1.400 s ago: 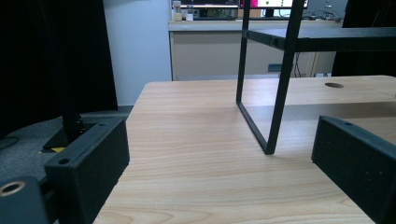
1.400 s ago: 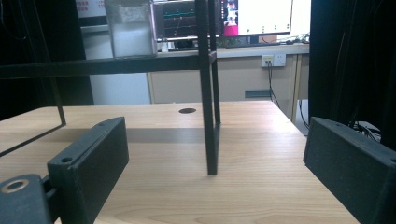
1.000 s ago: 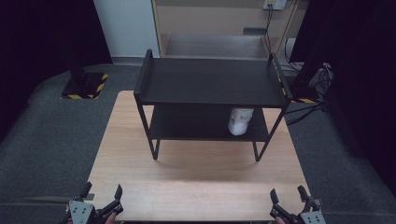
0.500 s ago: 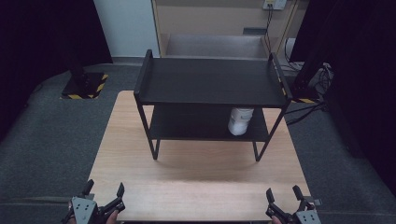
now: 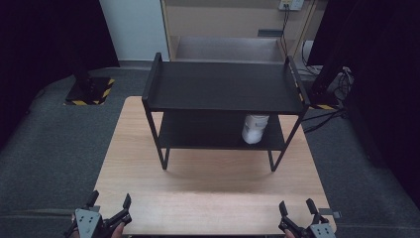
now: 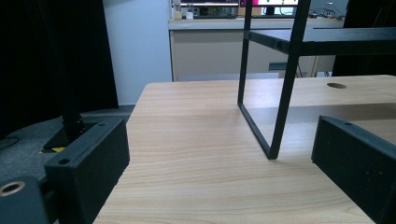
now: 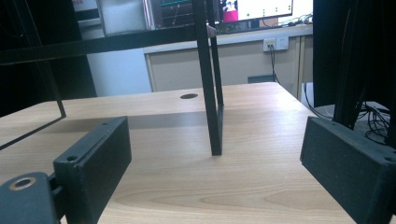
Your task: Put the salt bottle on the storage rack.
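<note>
A black two-tier metal rack [image 5: 223, 87] stands on the far half of the light wooden table [image 5: 208, 191]. On its lower shelf, toward the right, rests a white container [image 5: 254, 128]. My left gripper [image 5: 109, 202] sits open at the table's near left edge, nothing between its jaws. At the near right edge my right gripper [image 5: 298, 208] is open too and holds nothing. The left gripper view looks along the tabletop at the rack's front left leg [image 6: 282, 100]. The right gripper view faces the rack's front right leg [image 7: 208, 88].
Grey carpet surrounds the table. A black stand with a yellow-striped base [image 5: 89, 89] is on the floor at far left. Cables and another stand [image 5: 327, 89] lie at far right. A beige cabinet [image 5: 228, 25] stands behind the rack.
Both grippers have shifted slightly along the near edge, the left a little rightward and the right a little leftward. The rack and white container are unmoved.
</note>
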`<state>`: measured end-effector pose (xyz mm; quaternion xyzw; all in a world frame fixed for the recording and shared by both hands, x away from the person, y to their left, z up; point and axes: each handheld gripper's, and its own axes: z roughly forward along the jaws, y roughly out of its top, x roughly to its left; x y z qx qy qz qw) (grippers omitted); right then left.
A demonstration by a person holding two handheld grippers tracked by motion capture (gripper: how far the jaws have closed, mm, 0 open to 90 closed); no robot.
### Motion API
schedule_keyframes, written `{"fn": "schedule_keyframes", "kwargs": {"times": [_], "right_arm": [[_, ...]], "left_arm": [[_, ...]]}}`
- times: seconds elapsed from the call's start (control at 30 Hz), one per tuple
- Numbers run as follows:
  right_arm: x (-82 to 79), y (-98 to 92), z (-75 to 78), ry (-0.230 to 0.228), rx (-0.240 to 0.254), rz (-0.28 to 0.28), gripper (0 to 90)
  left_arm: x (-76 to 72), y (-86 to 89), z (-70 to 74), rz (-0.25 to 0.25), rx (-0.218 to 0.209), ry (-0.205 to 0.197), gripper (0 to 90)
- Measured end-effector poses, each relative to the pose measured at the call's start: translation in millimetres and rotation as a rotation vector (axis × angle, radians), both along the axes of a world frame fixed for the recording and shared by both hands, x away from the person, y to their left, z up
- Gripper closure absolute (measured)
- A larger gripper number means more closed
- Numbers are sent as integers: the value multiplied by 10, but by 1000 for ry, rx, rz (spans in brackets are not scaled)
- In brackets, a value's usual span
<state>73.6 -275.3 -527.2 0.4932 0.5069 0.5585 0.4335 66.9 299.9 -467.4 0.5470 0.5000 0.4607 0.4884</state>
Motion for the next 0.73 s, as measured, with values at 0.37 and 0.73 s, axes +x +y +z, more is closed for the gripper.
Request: {"fn": "schedule_keyframes", "kwargs": {"times": [0.37,0.73], "right_arm": [[31,4,29,3,10,8,90],[-16,24,81,-15,47,16,66]], "left_arm": [[-49,-30,-19,5,-1,-24,32],[-164,-44,37,-8,-10,-42,33]]}}
